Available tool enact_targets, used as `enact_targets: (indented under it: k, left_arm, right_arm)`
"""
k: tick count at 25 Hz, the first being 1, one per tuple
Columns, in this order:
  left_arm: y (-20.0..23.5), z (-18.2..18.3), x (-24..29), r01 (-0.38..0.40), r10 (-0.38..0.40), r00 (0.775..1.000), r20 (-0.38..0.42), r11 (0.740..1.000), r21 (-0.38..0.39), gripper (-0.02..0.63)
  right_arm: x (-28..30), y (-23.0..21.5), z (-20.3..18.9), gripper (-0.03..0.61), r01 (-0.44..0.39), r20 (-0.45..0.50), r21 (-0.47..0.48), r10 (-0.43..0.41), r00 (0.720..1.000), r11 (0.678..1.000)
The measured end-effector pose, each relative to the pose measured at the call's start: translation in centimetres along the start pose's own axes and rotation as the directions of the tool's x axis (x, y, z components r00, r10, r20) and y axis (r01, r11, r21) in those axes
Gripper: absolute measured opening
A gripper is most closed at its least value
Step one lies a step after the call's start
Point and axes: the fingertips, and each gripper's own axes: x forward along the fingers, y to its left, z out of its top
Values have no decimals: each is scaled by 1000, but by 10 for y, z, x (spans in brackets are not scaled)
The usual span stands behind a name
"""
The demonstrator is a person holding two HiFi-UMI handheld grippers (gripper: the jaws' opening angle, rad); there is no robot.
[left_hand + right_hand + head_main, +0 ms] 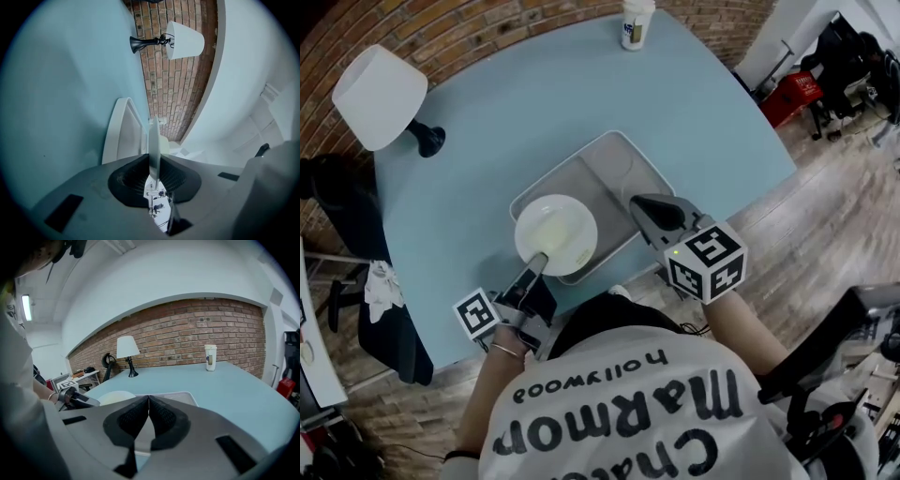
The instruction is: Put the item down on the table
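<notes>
A round white plate (556, 232) hangs level over the near left corner of a grey tray (623, 159) on the light blue table (487, 122). My left gripper (536, 265) is shut on the plate's near rim. In the left gripper view the plate (153, 140) stands edge-on between the pads, with the tray (123, 136) beside it. My right gripper (639, 204) hovers over the tray's near right edge, shut and holding nothing. In the right gripper view its tips (148, 399) meet, and the plate (115, 397) lies to their left.
A white-shaded lamp (380, 94) on a black stem stands at the table's far left corner. A paper cup (636, 23) sits at the far edge. A dark chair (347, 216) stands left of the table. The brick wall (187, 338) runs behind.
</notes>
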Motion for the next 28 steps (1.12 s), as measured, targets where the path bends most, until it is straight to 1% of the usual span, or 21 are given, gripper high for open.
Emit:
enact_targets:
  k: [5,12,16,18,22,24,28]
  left_arm:
    - [20,0,1,-62,62,998,3,998,2,46]
    - [29,-7,12,-81,80,997,-17,997,-21,46]
    - [32,-6,14,-89,89,996,-13,996,-29,44]
    - [35,-5,14,-116,116,993,-10,992,-41,44]
    - [41,-4,14,-197,196,980,-25,979,-55,46]
    - [43,-4,14,-220,219,975,-30,974,-56,44]
    - [47,-2,13,-260,260,965,-15,962,-77,41]
  right_arm:
    - [3,-7,5,9,-8,0,-6,8,1000,1000]
    - [10,-14,7,9,-18,-1,-7,18,1000,1000]
    - [13,-17,6,9,-28,-4,-8,28,1000,1000]
    - [14,-19,5,9,-34,-6,-8,33,999,999]
    - [17,-19,7,11,-46,-4,-11,46,999,999]
    - [19,-18,7,11,-54,-1,-13,54,999,998]
    - [22,-17,7,9,-65,-1,-11,65,998,998]
